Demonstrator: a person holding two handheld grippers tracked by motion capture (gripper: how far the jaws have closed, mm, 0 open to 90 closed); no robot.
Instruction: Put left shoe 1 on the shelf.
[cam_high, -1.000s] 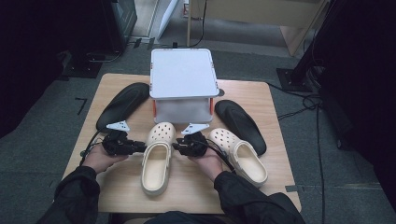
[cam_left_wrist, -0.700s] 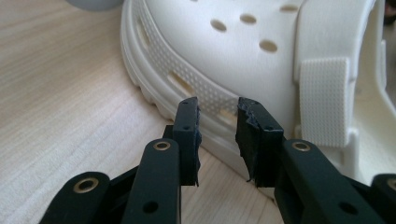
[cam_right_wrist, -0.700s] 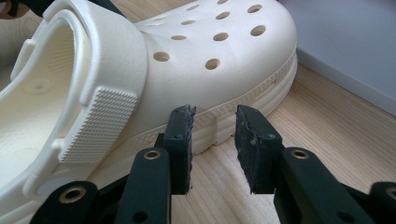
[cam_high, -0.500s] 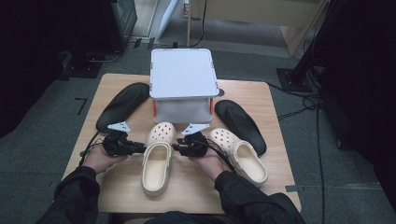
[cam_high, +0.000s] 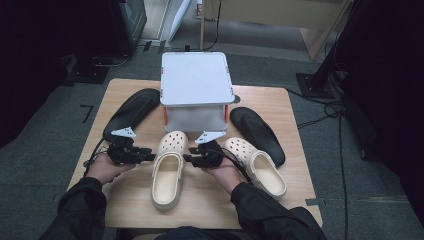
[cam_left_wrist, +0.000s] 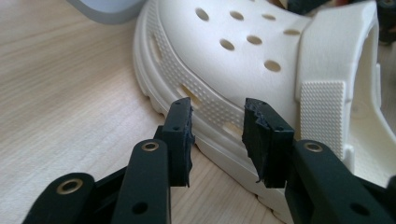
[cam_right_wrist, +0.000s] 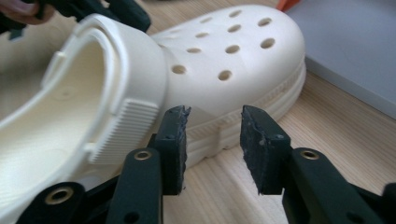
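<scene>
A cream clog (cam_high: 169, 169) lies in the middle of the wooden table (cam_high: 125, 195), toe toward the white box. My left gripper (cam_high: 147, 155) points at its left side and stands open; in the left gripper view its jaws frame the clog's ribbed sole edge (cam_left_wrist: 205, 112). My right gripper (cam_high: 189, 158) points at the clog's right side, open as well, with the clog (cam_right_wrist: 224, 70) just beyond its jaws. A second cream clog (cam_high: 257, 167) lies to the right, under my right wrist.
A white box (cam_high: 196, 90) with orange corners stands at the table's far middle. Two black insoles lie flat, one at the far left (cam_high: 132, 111) and one at the right (cam_high: 257, 132). Cables trail from both grippers. Dark floor surrounds the table.
Both grippers have crept slightly inward toward the middle clog. The clogs, insoles and box have not moved.
</scene>
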